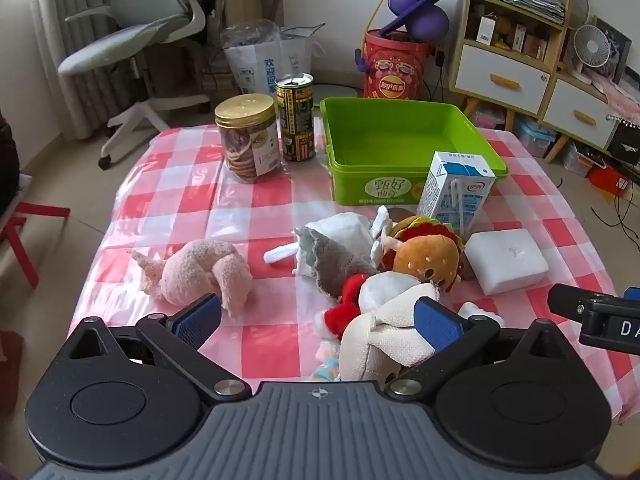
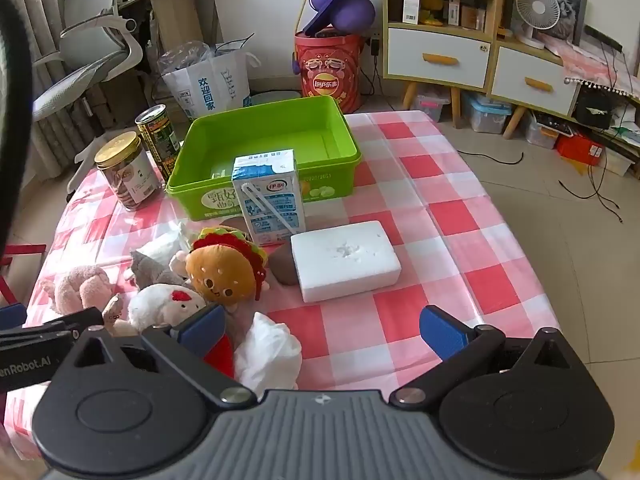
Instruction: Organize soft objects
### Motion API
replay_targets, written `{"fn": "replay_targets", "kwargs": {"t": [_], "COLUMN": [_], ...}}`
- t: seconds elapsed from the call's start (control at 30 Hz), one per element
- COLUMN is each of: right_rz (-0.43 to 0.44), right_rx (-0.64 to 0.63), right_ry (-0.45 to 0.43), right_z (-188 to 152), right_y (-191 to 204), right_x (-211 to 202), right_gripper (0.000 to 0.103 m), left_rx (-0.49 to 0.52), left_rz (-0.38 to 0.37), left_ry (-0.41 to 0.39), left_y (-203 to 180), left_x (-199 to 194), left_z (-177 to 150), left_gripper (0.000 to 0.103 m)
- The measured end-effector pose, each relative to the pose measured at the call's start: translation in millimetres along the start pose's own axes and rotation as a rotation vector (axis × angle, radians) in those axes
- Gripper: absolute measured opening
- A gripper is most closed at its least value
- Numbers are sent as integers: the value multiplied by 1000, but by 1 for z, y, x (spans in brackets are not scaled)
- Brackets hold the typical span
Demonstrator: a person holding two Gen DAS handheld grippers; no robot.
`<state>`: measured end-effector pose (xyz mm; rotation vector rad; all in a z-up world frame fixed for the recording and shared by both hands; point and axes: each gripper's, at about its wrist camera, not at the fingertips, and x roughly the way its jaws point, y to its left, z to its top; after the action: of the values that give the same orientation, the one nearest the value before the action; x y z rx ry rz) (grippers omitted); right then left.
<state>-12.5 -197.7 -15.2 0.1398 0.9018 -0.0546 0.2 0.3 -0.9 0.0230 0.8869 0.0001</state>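
Both grippers released, jaws wide: left gripper [image 1: 318, 322] low in frame over cream plush [image 1: 384, 340]; right gripper [image 2: 322, 330] over crumpled white cloth [image 2: 268, 352]. Mid-frame: hamburger plush [image 2: 224, 272], pink plush [image 1: 200, 272], foam block [image 2: 344, 260]. Beyond: empty green bin [image 1: 400, 140] at upper centre.

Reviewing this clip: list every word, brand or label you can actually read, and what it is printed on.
"Lay's乐事" on the red bucket.
"欢迎回家" on the white shopping bag.
"甄好曲奇" on the green bin.
"伊利" on the milk carton.
"nRobot.AI", cut off, on the left gripper.
"DA", cut off, on the right gripper.
Cookie jar and can labels: too small to read.
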Motion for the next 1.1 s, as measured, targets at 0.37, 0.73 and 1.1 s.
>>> {"fn": "replay_targets", "kwargs": {"t": [0.37,0.73,1.1], "right_rz": [14,20,21], "right_rx": [10,23,23], "right_ry": [-13,-8,-11], "right_z": [0,1,1], "right_y": [-5,-1,0], "right_x": [-2,-1,-1], "right_gripper": [88,88,88], "left_rx": [7,8,12], "left_rz": [7,5,-1], "left_ry": [-4,-4,0], "left_y": [-3,-4,-6], "left_x": [2,2,3], "left_z": [1,0,-1], "left_gripper": [98,98,98]}}
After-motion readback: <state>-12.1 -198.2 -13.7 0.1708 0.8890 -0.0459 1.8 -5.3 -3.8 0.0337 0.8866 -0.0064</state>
